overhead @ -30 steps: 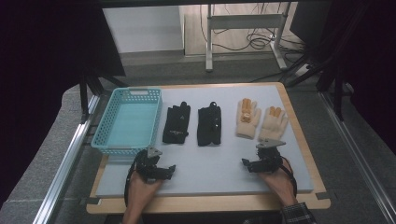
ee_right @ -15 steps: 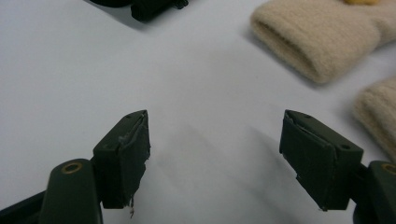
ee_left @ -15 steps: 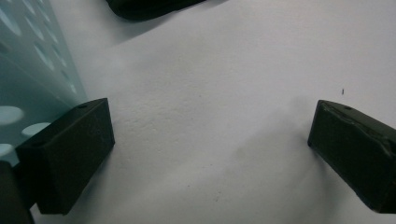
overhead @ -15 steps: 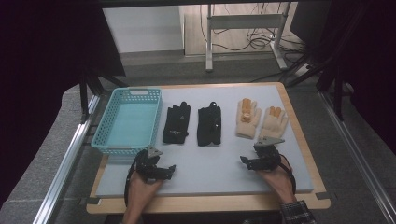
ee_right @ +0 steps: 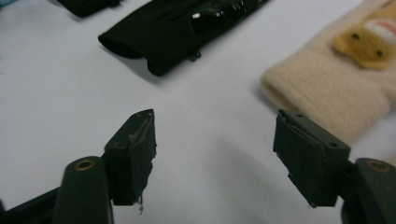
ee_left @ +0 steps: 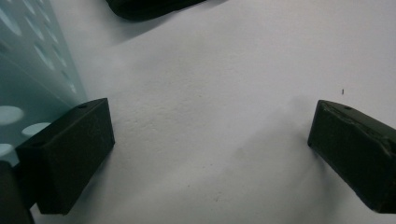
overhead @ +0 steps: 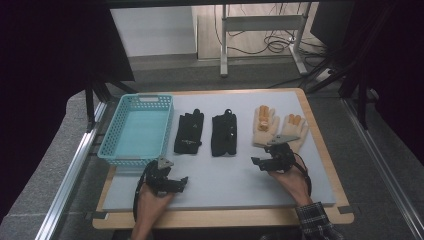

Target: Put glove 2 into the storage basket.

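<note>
Both spread-jawed grippers held nothing, and the right gripper (overhead: 264,161), its jaws just narrowing near the cream glove (ee_right: 336,93), risked pinching only its cuff edge and dropping it short of the basket (overhead: 112,152) by the table's left edge.

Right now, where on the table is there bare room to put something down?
The near strip of the grey table mat between the left claw and right claw is bare. The turquoise plastic basket is empty inside. The middle row is crowded: two black gloves, then two cream gloves.
</note>
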The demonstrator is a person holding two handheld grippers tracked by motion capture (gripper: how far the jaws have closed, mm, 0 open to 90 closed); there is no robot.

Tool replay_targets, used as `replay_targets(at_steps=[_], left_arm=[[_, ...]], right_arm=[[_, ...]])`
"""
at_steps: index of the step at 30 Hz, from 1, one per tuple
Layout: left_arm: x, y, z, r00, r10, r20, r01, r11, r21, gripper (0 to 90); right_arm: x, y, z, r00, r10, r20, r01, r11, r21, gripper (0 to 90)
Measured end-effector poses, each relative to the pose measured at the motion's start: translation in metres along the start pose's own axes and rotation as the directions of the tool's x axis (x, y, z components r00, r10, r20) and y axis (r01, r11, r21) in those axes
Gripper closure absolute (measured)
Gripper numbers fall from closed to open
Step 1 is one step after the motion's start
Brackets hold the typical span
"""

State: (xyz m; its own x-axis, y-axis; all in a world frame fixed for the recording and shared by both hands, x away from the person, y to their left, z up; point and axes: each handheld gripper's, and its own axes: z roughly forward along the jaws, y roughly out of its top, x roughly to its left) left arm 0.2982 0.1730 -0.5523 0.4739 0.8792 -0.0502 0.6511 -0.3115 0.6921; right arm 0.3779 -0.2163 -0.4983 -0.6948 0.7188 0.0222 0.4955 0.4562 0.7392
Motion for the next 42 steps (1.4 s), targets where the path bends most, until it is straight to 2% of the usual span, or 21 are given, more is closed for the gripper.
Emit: replay_targets(at_steps=[11, 19, 22, 26, 36, 42], left_arm=[[0.0, 0.0, 0.0, 1.0, 0.0, 0.0, 0.0, 1.0, 0.0, 0.7], [0.0, 0.0, 0.0, 1.0, 0.0, 0.001, 0.0, 1.0, -0.001, 0.7], [0.0, 0.0, 0.0, 1.0, -0.001, 0.001, 0.001, 1.0, -0.002, 0.7], [0.0, 0.0, 0.0, 1.0, -0.001, 0.001, 0.001, 1.0, -0.003, 0.7], [0.0, 0.0, 0.0, 1.0, 0.0, 0.001, 0.0, 1.0, -0.001, 0.7], [0.0, 0.0, 0.0, 1.0, -0.001, 0.001, 0.001, 1.0, -0.002, 0.7]], right_arm=[[-0.005, 0.032, 0.017, 0.9996, -0.024, -0.016, 0.024, 1.0, -0.019, 50.0], [-0.005, 0.06, 0.043, 0.999, -0.036, -0.029, 0.035, 0.999, -0.009, 58.8], [-0.004, 0.068, 0.054, 0.9988, -0.041, -0.025, 0.041, 0.999, -0.003, 58.7], [0.0, 0.077, 0.072, 0.9984, -0.057, -0.003, 0.057, 0.998, 0.005, 52.9], [0.002, 0.095, 0.111, 0.9994, -0.035, 0.003, 0.035, 0.999, 0.019, 40.1], [0.002, 0.095, 0.134, 0.9991, -0.042, 0.009, 0.041, 0.997, 0.068, 36.6]])
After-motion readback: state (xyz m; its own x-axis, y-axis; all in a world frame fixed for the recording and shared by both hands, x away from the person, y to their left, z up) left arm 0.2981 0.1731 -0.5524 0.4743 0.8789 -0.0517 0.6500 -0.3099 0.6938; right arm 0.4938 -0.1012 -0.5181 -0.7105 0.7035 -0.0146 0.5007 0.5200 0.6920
